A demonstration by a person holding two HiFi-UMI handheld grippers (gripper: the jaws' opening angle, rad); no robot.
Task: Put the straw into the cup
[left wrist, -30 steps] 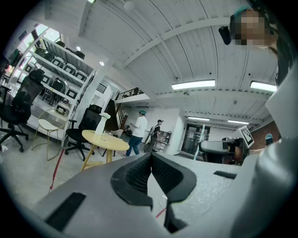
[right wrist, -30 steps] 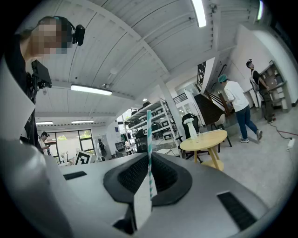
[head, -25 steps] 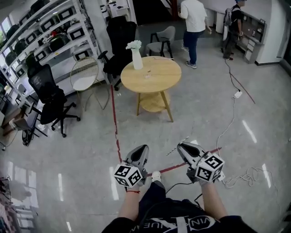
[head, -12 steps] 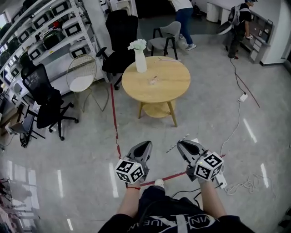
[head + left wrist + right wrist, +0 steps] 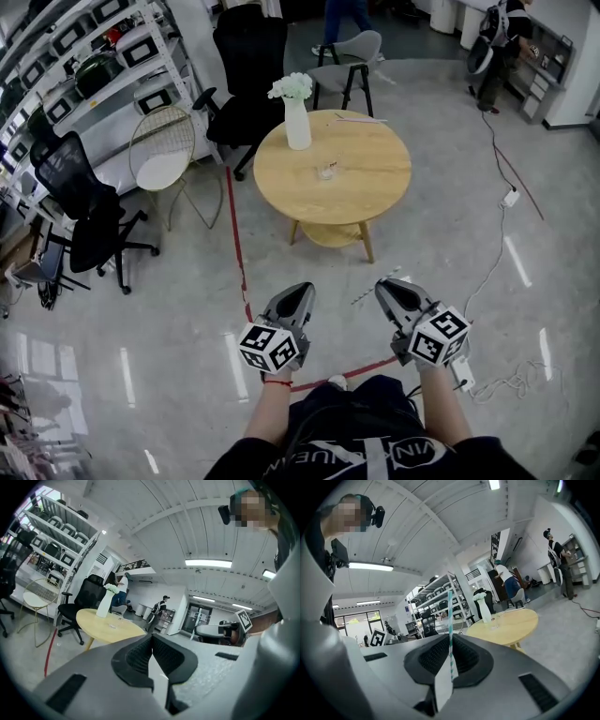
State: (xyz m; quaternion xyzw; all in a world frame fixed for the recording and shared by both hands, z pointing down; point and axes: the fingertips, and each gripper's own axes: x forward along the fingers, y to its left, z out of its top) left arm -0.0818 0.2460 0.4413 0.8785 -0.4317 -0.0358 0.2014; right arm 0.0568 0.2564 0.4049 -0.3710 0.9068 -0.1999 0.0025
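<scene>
The right gripper (image 5: 450, 644) has its fingers clenched on the teal-striped straw (image 5: 450, 616), which stands upright between them. The left gripper (image 5: 151, 641), beside it to the left, is clenched on nothing. The clear cup (image 5: 326, 172) stands on the round wooden table (image 5: 375, 202), well beyond both grippers and near a white vase (image 5: 298, 127).
</scene>
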